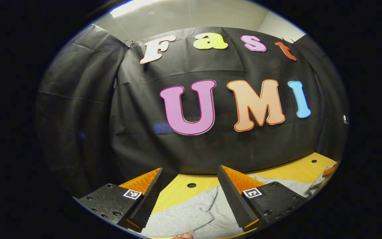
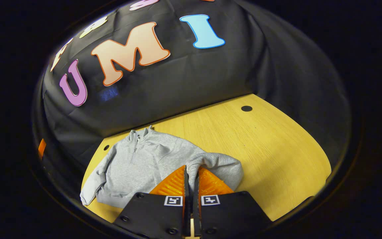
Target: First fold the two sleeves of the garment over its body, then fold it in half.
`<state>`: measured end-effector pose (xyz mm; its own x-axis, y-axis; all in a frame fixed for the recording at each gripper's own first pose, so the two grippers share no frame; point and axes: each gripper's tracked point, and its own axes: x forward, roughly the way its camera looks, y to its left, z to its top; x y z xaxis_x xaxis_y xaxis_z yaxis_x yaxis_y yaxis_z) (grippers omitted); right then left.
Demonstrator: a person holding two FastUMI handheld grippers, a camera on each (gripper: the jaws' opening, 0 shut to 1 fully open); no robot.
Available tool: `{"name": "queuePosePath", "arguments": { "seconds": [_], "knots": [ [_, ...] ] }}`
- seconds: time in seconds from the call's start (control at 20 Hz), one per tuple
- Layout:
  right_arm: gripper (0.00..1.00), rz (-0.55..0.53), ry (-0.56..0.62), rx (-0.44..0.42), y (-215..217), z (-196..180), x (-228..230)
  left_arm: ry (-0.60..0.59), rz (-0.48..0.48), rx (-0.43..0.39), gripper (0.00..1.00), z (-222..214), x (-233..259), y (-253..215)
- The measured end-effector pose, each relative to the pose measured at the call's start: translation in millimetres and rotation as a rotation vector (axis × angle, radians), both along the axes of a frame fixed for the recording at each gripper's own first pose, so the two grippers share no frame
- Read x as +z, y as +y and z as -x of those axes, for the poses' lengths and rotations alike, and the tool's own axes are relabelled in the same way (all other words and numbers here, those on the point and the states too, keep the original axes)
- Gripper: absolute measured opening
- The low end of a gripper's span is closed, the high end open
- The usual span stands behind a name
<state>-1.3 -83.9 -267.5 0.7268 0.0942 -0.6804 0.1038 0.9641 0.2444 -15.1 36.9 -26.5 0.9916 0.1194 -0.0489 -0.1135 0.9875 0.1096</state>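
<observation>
Your right gripper (image 2: pixel 191 179) pinches the sweatshirt (image 2: pixel 144 159) sleeve (image 2: pixel 217 166); body lies left, toward table's (image 2: pixel 260 139) back edge; left gripper (image 1: pixel 191 196) gapes.

A sweatshirt (image 2: pixel 144 159) is spread on the table (image 2: pixel 260 142), collar toward the back wall (image 2: pixel 211 76). One sleeve (image 2: pixel 217 164) is doubled back and pinched between the fingers of the right gripper (image 2: pixel 191 176). The left gripper (image 1: pixel 191 186) is held above the sweatshirt (image 1: pixel 191 212), fingers spread apart.
</observation>
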Motion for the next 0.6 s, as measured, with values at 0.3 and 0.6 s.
{"name": "queuePosePath", "arguments": {
  "seconds": [0.3,0.6],
  "knots": [
    [0.06,-0.004,-0.044,0.057,46,-32,13,0.0,-0.004,0.062,0.94,11,0,38],
    [0.06,0.004,-0.084,0.152,101,-60,28,0.01,0.001,0.132,0.97,25,-6,78]
  ]
}}
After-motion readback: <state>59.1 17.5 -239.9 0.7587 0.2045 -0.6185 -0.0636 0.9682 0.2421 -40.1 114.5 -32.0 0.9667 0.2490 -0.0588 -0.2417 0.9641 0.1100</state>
